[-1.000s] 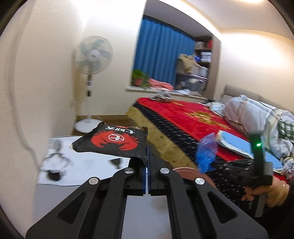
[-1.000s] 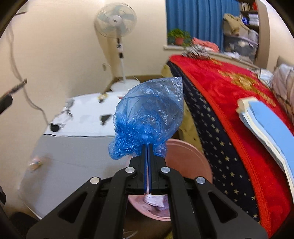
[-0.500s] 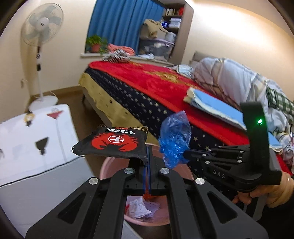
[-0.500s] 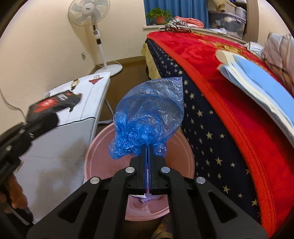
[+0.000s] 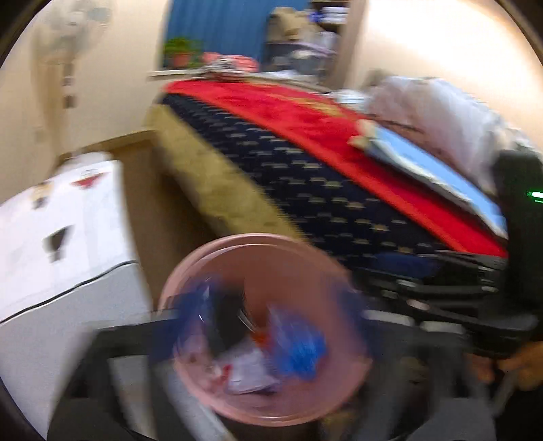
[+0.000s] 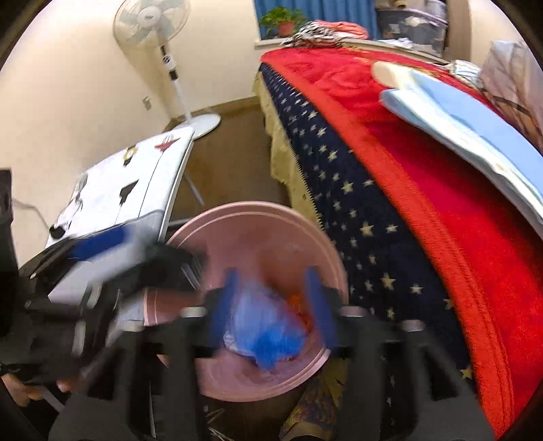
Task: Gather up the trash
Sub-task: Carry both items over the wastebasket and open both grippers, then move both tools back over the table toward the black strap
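A pink trash bin (image 5: 258, 244) stands between the white table and the bed; it also shows in the right wrist view (image 6: 258, 217). The blue plastic bag (image 6: 271, 339) lies loose inside the bin, seen too in the left wrist view (image 5: 298, 349), on crumpled paper trash (image 5: 247, 369). The black crab wrapper (image 5: 225, 319) is a dark blur inside the bin. My left gripper (image 5: 264, 325) is open above the bin. My right gripper (image 6: 271, 305) is open above the bin, its blue pads (image 6: 319, 298) spread wide. Both views are motion-blurred.
A white folding table (image 6: 142, 183) stands to the left of the bin. A bed with a red and navy starred blanket (image 6: 390, 203) is to the right, with a blue book (image 6: 475, 129) on it. A standing fan (image 6: 152, 23) is by the wall.
Both grippers opened over the bin. The blue bag and the crab wrapper dropped into it. Both views tilted down toward the bin.
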The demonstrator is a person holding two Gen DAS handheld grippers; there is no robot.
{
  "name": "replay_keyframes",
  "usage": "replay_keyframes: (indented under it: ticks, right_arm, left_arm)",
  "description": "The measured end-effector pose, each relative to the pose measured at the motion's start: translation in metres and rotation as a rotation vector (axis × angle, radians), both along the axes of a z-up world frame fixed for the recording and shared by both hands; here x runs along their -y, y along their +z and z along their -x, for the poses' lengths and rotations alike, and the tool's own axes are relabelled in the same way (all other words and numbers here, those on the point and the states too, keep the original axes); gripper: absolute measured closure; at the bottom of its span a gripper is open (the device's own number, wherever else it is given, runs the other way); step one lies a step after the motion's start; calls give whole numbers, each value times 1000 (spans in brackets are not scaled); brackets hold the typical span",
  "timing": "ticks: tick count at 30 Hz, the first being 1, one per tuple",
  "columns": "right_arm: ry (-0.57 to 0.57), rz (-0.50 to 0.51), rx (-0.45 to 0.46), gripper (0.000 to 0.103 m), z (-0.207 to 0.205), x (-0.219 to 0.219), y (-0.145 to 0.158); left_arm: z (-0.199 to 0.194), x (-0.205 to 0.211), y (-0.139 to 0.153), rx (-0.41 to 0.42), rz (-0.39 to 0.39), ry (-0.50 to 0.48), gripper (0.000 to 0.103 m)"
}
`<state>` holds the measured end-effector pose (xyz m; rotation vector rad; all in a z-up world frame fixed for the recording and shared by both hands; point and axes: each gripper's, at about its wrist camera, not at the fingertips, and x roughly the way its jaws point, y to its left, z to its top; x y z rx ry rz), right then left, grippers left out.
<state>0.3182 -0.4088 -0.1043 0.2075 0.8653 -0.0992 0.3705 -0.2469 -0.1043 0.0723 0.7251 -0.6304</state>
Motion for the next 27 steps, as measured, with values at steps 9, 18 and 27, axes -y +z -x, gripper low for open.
replay_keyframes:
  ticks: [9,18,27]
  right_arm:
    - [-41,60,29,15,7,-6,26]
    - [9,10,255,8,46,-74,121]
    - [150,-74,375,5,62,-185,152]
  left_arm:
    - [12,-23,30,71,-85,71,8]
    - [73,-130,113,196,-43,292,8]
    - [134,-265,148,292,-83,587,8]
